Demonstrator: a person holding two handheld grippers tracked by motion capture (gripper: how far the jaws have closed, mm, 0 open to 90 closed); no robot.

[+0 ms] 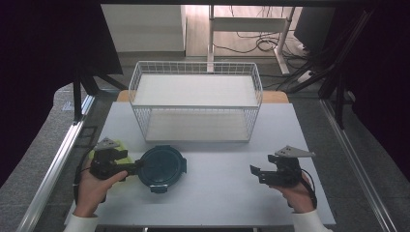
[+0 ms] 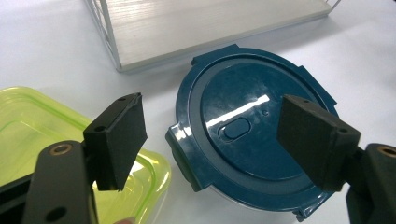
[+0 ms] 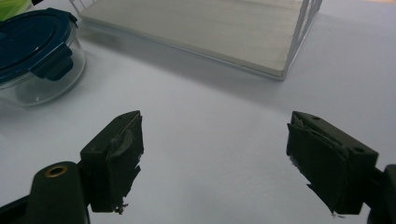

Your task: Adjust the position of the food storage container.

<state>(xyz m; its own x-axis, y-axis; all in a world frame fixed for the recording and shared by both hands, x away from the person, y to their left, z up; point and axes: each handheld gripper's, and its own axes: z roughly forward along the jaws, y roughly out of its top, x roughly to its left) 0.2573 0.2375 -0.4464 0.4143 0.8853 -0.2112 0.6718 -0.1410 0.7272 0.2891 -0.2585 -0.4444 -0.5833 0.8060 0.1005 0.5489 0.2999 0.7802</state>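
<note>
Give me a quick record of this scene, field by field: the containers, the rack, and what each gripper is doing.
Round container: glass bowl with dark blue clip lid, lid on, on the table
Second container: yellow-green plastic box, beside the round one
Rack: white wire shelf, two tiers, behind the containers
Left gripper: jaws open, hanging over the blue lid
Right gripper: jaws open, above bare table, apart from everything

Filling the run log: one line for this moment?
left gripper: open, at round blue-lidded container | right gripper: open, over bare table | wire basket: untouched
</note>
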